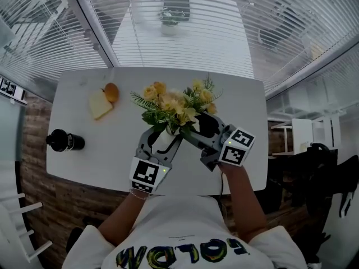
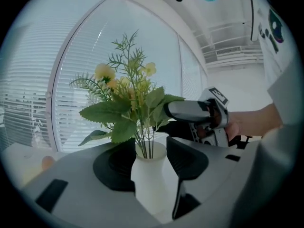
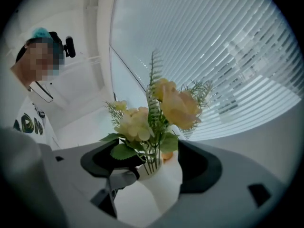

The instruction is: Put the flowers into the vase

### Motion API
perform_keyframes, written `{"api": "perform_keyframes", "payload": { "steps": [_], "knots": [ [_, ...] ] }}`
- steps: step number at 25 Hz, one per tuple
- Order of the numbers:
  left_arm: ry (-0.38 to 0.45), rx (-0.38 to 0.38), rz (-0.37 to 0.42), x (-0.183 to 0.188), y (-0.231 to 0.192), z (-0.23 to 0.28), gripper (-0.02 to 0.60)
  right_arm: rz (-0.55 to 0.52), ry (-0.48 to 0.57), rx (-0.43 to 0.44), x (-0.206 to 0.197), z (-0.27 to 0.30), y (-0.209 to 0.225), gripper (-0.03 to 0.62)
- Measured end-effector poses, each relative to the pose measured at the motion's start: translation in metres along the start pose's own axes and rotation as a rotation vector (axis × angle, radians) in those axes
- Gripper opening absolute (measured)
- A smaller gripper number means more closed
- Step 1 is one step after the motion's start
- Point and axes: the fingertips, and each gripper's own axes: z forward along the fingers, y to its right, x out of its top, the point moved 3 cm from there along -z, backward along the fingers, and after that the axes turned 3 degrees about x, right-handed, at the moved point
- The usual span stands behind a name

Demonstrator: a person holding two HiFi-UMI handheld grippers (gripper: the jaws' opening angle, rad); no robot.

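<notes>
A bunch of yellow flowers (image 1: 174, 105) with green leaves stands with its stems in a small white vase (image 1: 164, 142) at the middle of the white table (image 1: 247, 100). My left gripper (image 1: 161, 140) comes from the near side. In the left gripper view its pads (image 2: 118, 163) lie against both sides of the vase (image 2: 149, 179), below the flowers (image 2: 128, 99). My right gripper (image 1: 197, 129) reaches in from the right at stem height. In the right gripper view its jaws stand wide open around the vase's neck (image 3: 161, 189) and the flowers (image 3: 161, 113), with gaps at both pads.
A slice of bread (image 1: 100, 105) and an orange fruit (image 1: 111, 92) lie at the table's far left. A black bottle (image 1: 64, 141) lies near the left edge. Window blinds run behind the table, and a potted plant (image 1: 171, 18) stands on a surface beyond.
</notes>
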Motion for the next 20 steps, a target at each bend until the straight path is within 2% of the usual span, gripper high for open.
{"api": "perform_keyframes", "payload": {
  "steps": [7,20],
  "knots": [
    [-0.005,-0.005,-0.035,-0.002,0.000,-0.006,0.232,-0.050,-0.018,-0.072,-0.006,-0.009,0.003,0.374],
    [0.035,-0.014,-0.161,-0.002,0.010,-0.030,0.258,-0.115,-0.005,-0.116,-0.015,-0.022,-0.018,0.351]
  ]
}}
